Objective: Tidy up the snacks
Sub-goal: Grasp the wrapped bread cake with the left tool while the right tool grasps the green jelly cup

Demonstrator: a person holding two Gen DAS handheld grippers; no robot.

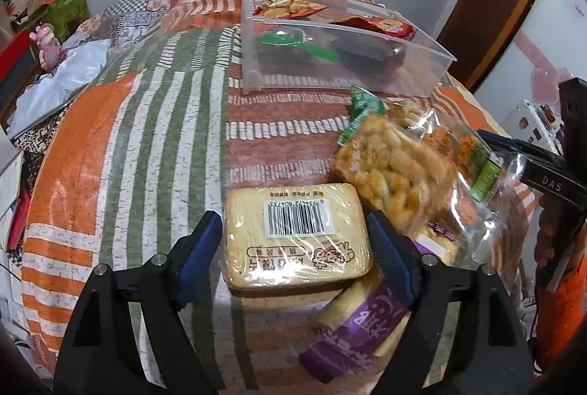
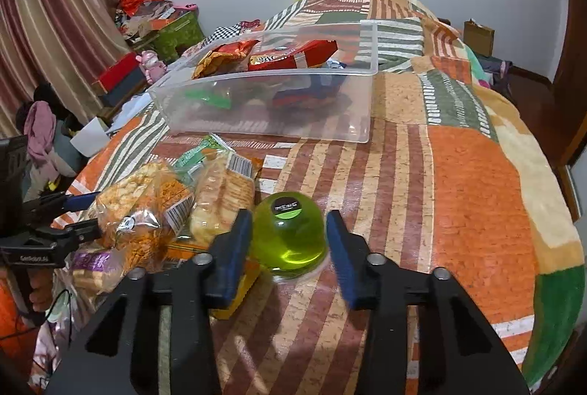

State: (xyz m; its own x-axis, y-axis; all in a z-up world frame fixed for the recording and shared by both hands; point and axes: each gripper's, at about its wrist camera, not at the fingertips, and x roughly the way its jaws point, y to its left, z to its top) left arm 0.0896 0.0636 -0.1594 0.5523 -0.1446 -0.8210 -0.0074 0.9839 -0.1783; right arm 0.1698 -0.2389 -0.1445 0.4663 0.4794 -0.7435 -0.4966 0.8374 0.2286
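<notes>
on the bed's patchwork blanket we see the clear bin holding snack packets. near it, our left hand-held gripper is spread around the wrapped cake, and our right hand-held gripper is spread around the green jelly cup.

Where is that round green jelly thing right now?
In the right wrist view, the green jelly sits on the bedspread between the open right tool's fingers, just right of the snack pile.
</notes>
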